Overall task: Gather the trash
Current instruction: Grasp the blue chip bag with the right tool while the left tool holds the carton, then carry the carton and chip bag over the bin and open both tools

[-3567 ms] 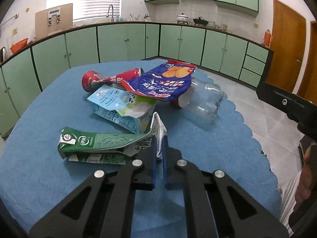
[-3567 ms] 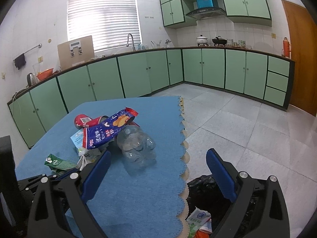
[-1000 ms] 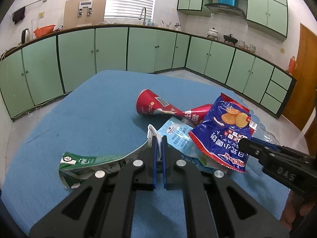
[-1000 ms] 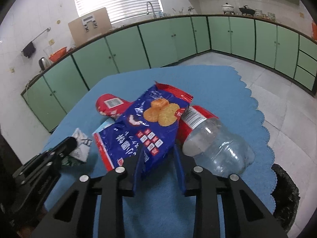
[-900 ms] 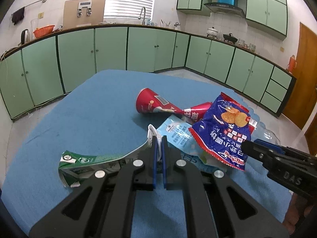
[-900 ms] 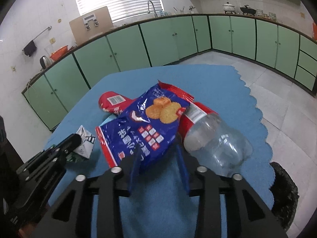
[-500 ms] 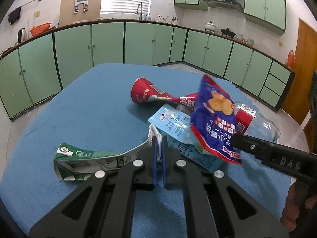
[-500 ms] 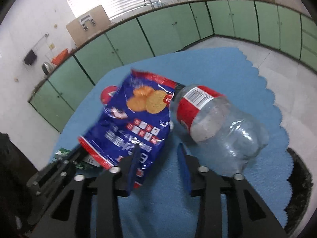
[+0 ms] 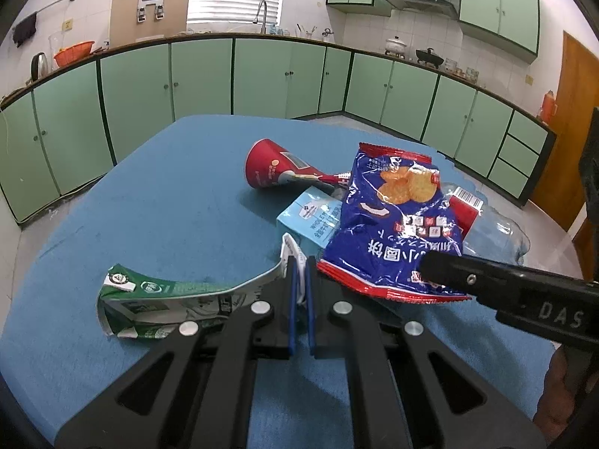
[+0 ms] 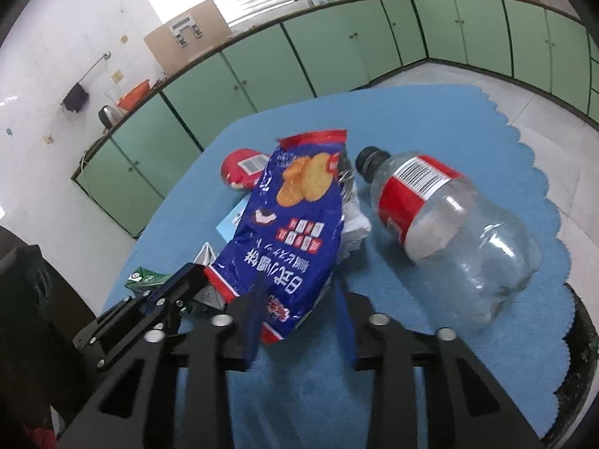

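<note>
My left gripper (image 9: pixel 300 280) is shut on the white torn edge of a flattened green milk carton (image 9: pixel 157 299), which lies on the blue table cover (image 9: pixel 168 194). My right gripper (image 10: pixel 299 292) is shut on the bottom edge of a blue snack bag (image 10: pixel 295 217) and holds it lifted and tilted; the bag also shows in the left wrist view (image 9: pixel 397 224). A clear plastic bottle (image 10: pixel 449 224) with a red label lies to the right. A red cone-shaped cup (image 9: pixel 277 170) and a light blue carton (image 9: pixel 310 217) lie behind the bag.
A crumpled white tissue (image 10: pixel 353 228) lies under the bag beside the bottle. A black trash bag (image 10: pixel 576 355) hangs at the table's right edge. The cover has a scalloped edge (image 10: pixel 524 142). Green kitchen cabinets (image 9: pixel 262 75) ring the room.
My right gripper has closed on the snack bag and lifted it off the pile, swinging it upright. My left gripper has stayed shut on the green carton.
</note>
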### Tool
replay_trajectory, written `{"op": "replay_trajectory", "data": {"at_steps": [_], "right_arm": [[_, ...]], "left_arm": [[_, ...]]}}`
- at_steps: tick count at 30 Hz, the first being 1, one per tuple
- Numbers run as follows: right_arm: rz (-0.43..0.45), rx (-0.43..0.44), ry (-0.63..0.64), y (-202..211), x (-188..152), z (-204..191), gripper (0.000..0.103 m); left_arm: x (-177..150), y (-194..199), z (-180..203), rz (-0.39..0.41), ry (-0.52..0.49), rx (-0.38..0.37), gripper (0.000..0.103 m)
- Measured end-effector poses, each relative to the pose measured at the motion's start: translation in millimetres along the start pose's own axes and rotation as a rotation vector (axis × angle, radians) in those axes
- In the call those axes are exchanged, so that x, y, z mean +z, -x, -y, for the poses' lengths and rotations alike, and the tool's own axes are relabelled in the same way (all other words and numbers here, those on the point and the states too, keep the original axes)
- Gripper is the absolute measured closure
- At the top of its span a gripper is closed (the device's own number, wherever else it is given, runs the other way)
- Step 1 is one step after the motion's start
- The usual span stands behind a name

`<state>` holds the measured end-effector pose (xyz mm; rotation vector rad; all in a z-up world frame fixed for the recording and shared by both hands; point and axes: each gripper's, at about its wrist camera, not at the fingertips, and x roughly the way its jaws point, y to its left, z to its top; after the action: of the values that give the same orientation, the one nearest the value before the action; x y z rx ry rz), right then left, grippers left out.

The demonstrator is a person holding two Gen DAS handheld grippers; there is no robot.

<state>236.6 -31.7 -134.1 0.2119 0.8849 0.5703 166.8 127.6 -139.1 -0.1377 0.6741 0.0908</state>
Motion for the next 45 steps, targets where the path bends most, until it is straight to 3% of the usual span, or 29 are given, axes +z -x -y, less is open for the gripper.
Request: {"op": "replay_trajectory", "data": {"at_steps": [3,7,20,27,35,45], "right_arm": [[0.011,-0.017,0.035,2.3,-0.6,-5.6,0.091],[0.042,-0.037,0.063,11.2,-0.1,-9.2,0.097],[0.180,-0.032,0.100,70.9,9.8,-15.2,0.100],[0.235,-0.044,0.110,103.4,6.8,-13.6,0.100],[0.304,-0.100,0.107,151.4,-3.9,-5.7,0.100],[0.344,-0.270,-0.007,215.3,-38.9,56.2,0.100]], "left_arm": [[0.4,0.2,0.5,-0.001,-0.001,0.001,0.100],[0.7,0.6,-0.1,0.001,0.002,0.001,0.100],[16.0,48.4,-8.3,0.134,0.051,-0.032,0.101],[28.6,83.4,6.9,0.205,0.038,-0.074,0.101],[37.7,110.5,53.6,0.258,-0.027,-0.178,0.101],[21.5,105.3,144.2,0.216,-0.138,-0.346,0.101]]}}
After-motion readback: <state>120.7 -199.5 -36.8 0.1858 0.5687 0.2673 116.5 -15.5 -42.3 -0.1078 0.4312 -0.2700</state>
